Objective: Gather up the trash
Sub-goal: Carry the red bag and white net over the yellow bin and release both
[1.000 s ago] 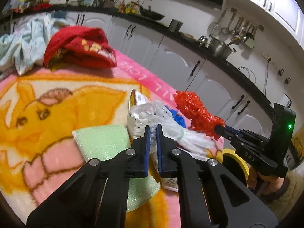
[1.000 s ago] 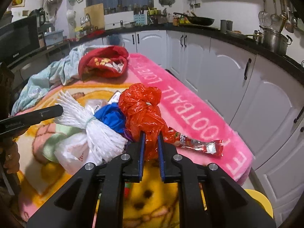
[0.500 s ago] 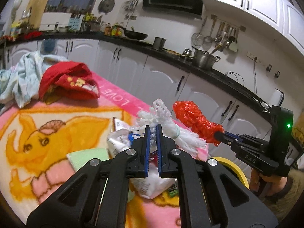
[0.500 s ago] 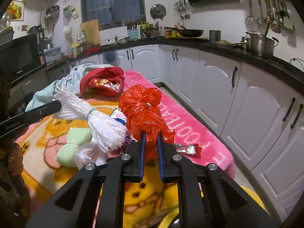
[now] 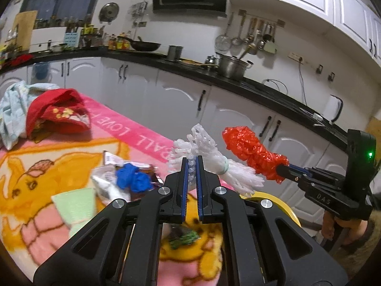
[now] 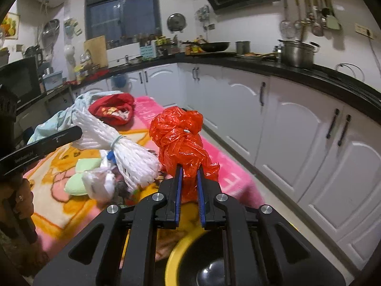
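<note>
My left gripper [image 5: 191, 164] is shut on a white foam net bundle [image 5: 214, 164], held in the air above the blanket's edge; the bundle also shows in the right wrist view [image 6: 126, 152]. My right gripper [image 6: 189, 171] is shut on a crumpled red plastic bag [image 6: 182, 138], lifted beside the bundle; it also shows in the left wrist view [image 5: 252, 152]. A yellow-rimmed bin [image 6: 181, 250] sits below the right gripper; its rim shows in the left wrist view [image 5: 281, 202]. On the blanket lie a blue wad [image 5: 132, 177], a white bag [image 6: 100, 183] and wrappers [image 5: 112, 159].
A pink and orange cartoon blanket [image 5: 35, 178] covers the table. A red cloth [image 5: 57, 114] and a light blue cloth [image 5: 12, 104] lie at its far end. A green sponge [image 5: 76, 202] lies nearer. White cabinets [image 6: 309, 131] with a black counter run along the right.
Both grippers have lifted their loads off the blanket and moved back toward the table's edge, over the yellow bin. The blue wad and white bag stayed on the blanket.
</note>
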The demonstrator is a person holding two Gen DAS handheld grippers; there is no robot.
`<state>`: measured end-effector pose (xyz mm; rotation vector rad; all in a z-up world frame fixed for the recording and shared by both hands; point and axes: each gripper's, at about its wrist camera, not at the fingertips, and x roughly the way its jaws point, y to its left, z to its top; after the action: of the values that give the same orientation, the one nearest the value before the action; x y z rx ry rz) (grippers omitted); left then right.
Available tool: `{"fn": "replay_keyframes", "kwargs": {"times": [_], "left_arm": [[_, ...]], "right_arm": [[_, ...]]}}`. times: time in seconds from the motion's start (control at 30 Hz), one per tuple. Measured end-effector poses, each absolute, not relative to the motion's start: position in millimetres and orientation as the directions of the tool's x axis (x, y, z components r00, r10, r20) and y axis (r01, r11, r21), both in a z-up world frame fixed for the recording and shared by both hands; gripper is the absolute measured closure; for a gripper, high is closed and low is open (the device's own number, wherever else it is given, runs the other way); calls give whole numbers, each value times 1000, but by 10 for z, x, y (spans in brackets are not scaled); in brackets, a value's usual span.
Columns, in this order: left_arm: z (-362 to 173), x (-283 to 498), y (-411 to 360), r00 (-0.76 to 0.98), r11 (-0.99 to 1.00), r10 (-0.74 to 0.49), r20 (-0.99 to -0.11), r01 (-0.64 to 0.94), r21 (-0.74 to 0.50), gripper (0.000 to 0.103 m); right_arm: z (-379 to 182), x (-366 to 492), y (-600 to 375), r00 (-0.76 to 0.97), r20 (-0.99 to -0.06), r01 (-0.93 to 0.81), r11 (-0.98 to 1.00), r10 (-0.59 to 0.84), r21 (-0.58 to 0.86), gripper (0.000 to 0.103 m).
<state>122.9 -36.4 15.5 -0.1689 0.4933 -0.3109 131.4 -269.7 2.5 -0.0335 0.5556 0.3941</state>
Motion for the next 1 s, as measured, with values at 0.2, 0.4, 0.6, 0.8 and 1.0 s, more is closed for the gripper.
{"fn": "replay_keyframes", "kwargs": {"times": [0.2,0.4,0.6,0.8,1.0], "left_arm": [[120,1204,-692,809,926,-376,-452,312,-211,100],[53,1210,-967,784,915,-402,-474,358,-185,100],[-86,1204,-1217,752,901,-426,-503,400,-167,100],[-286,1208,-1424,715,891,-438,-545,426,-156,100],[-470,1208,-1589,682,884,-439,-585,445,-145,100]], "right_arm": [[-14,1152,-3033,801,-523,-302,951,291,67,92],[-64,1054,-3345,813,-533,-235,970,235,68,92],[-193,967,-3529,799,-566,-203,977,202,62,92],[-364,877,-3614,770,-607,-201,978,195,60,92],[-548,843,-3722,738,-647,-187,979,192,78,92]]}}
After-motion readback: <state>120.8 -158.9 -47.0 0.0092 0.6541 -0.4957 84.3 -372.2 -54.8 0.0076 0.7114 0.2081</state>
